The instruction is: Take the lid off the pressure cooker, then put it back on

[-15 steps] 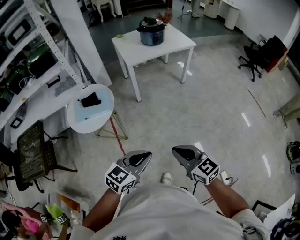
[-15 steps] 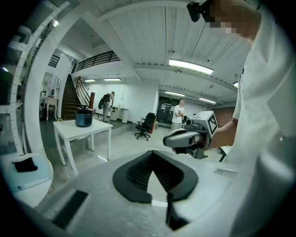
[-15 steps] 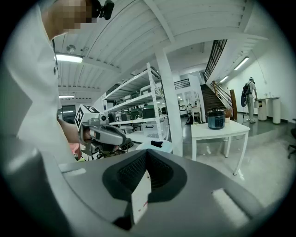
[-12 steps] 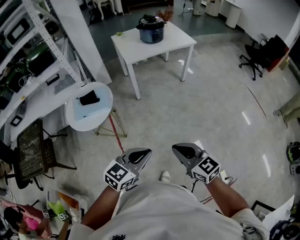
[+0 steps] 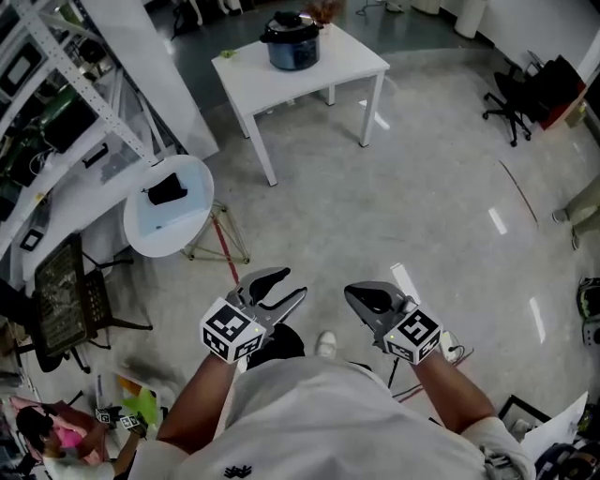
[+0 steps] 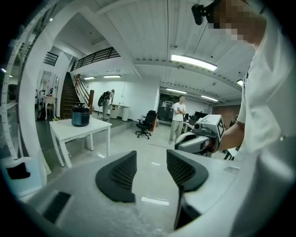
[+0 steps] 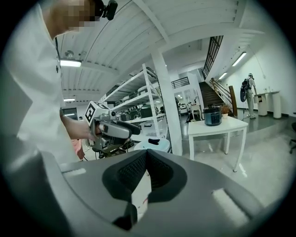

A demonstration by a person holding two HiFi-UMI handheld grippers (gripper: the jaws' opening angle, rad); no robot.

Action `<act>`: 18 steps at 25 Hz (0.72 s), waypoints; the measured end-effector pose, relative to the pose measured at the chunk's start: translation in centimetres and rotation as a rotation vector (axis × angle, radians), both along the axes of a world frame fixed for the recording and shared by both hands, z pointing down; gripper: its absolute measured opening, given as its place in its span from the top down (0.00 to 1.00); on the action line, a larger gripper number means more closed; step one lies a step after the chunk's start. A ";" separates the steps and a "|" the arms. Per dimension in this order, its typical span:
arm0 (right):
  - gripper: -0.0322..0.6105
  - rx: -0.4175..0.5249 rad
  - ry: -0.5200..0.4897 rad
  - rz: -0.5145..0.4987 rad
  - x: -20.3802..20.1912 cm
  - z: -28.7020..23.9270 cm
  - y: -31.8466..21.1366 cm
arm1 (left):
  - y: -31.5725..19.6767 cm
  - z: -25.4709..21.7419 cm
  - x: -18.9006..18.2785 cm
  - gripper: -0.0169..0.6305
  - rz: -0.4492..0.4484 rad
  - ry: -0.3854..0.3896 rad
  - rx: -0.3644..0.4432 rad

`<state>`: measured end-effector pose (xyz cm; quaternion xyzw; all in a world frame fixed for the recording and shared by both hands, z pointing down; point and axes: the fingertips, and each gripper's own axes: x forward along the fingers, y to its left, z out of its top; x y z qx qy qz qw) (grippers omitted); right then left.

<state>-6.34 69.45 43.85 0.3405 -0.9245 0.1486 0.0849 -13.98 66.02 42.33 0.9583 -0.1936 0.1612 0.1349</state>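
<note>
— What is different about the left gripper (image 5: 292, 284)?

— Its jaws are spread now, with nothing between them. Its own view shows only bare floor (image 5: 403, 206) through the gap. In the earlier head pictures the two jaws lay together.

— And the right gripper (image 5: 354, 298)?

— No change there. Its jaws are pressed together at the tips and pinch nothing, just as before. Both grippers are held low in front of the person's body, side by side and apart from each other, pointing a little downward across the floor.

— Where is the pressure cooker (image 5: 292, 49)?

— Well away from both grippers, on the far part of the white table (image 5: 309, 84) near its back edge. Its lid (image 5: 291, 21) sits on it and is untouched.

— Has it shifted in the head view?

— Yes. The table and the cooker sit higher in the picture than before, with the cooker now close to the top edge. The round side table (image 5: 192, 220) with the black thing (image 5: 167, 190) on it has slid a little left and down. The grippers keep nearly the same place at the bottom.

— Anything else around?

— A shelving rack (image 5: 56, 103) runs along the left side, and an office chair (image 5: 511, 108) stands at the far right. Both are well apart from the white table.
</note>
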 end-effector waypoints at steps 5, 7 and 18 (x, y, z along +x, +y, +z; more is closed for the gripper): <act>0.93 0.004 -0.003 -0.016 -0.1 0.5 -2.2 | -4.9 -1.0 0.4 0.52 -0.002 0.045 0.032; 0.93 0.010 0.009 -0.014 -0.3 0.7 -3.7 | -7.2 -1.3 0.3 0.52 0.001 0.069 0.048; 0.93 -0.013 0.092 -0.002 -2.8 -1.2 -18.5 | -23.7 -3.3 -2.1 0.52 0.017 0.135 0.081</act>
